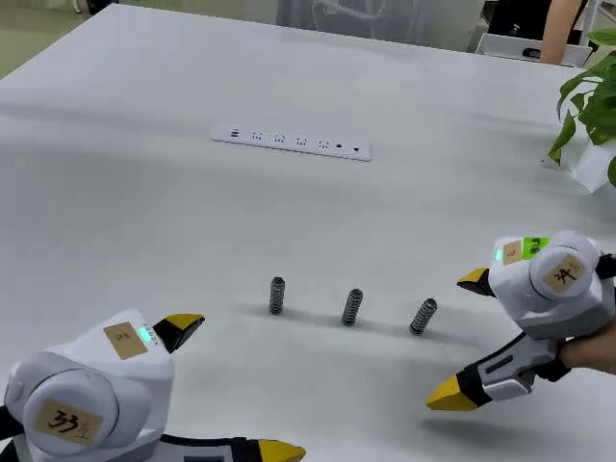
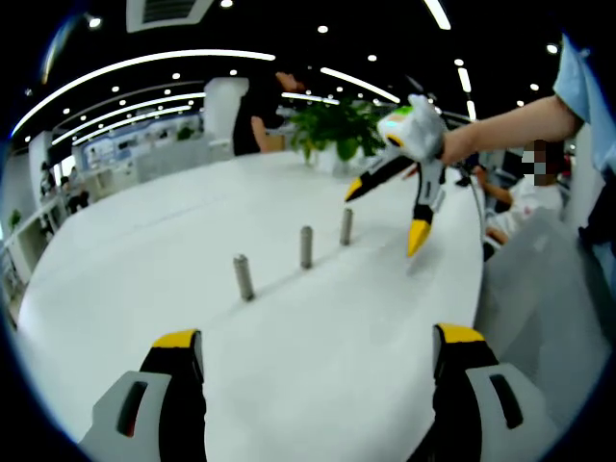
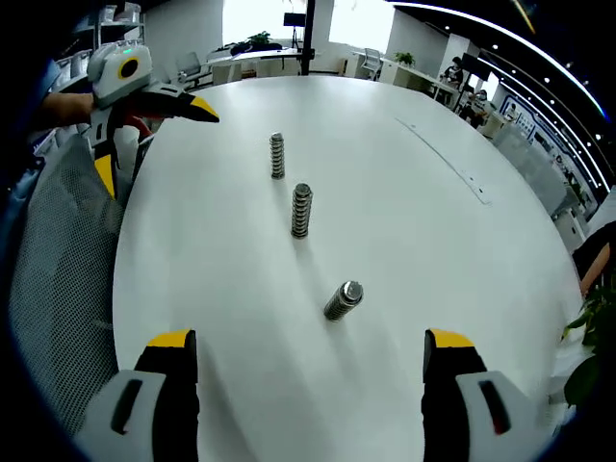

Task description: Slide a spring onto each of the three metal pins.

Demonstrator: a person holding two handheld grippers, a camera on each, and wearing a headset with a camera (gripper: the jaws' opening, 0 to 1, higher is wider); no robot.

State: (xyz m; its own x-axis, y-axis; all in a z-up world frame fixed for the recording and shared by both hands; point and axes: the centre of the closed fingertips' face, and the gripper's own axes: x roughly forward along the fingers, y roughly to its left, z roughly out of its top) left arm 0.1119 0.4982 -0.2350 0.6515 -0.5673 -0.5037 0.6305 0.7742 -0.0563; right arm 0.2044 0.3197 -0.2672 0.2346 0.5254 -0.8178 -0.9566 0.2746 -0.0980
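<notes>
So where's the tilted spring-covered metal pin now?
Head view: the tilted spring-covered metal pin ends the row of three on the right, nearest the right gripper.

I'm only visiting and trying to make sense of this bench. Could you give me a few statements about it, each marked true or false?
1. Each of the three pins wears a spring. True.
2. The right tool is gripping a spring. False: its jaws are apart and hold nothing.
3. A power strip lies on the table beyond the pins. True.
4. The left tool touches a pin. False: it is open and clear of them.
5. The plant stands between the pins. False: it is at the far right edge of the head view.
</notes>
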